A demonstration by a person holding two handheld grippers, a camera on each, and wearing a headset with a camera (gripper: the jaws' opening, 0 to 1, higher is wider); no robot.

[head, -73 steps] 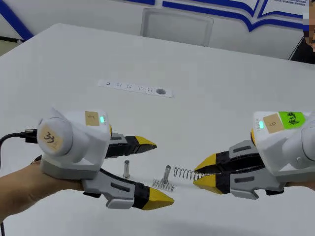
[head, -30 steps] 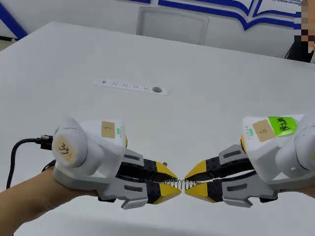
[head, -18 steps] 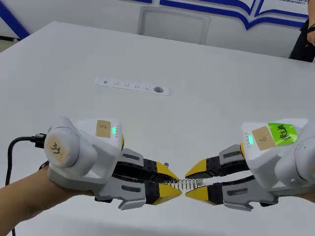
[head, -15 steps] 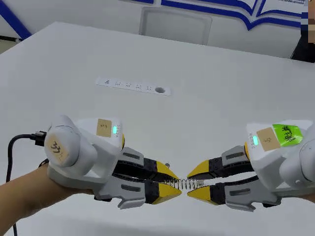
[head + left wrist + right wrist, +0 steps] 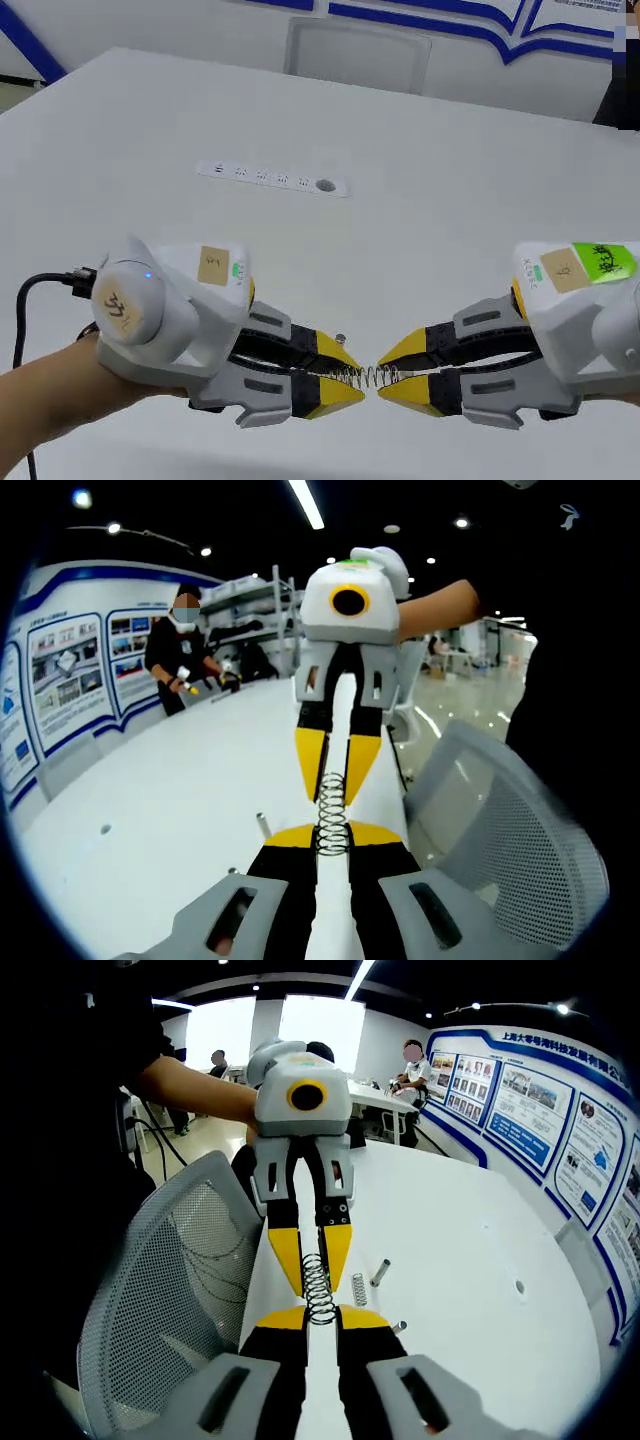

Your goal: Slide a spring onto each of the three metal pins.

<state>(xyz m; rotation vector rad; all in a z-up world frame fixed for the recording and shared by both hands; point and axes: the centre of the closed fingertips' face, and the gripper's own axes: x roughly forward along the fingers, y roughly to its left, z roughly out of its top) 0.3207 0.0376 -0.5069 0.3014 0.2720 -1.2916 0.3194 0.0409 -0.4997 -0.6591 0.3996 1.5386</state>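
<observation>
Spring [image 5: 372,376] now hangs bridged between both tools, above the table [image 5: 420,200]. My left gripper [image 5: 358,377], spread wide a moment ago, has closed to pinch one end, and my right gripper [image 5: 382,377] pinches the other. One bare pin [image 5: 380,1272] stands beside a second spring [image 5: 358,1288]. I read this as a regrip before threading.

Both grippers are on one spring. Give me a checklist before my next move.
1. Left gripper shut on the spring: ok.
2. Right gripper shut on its other end: ok.
3. Pin inside that spring: cannot tell.
4. Free pin standing on the table: ok.
5. Spare spring lying near that pin: ok.
</observation>
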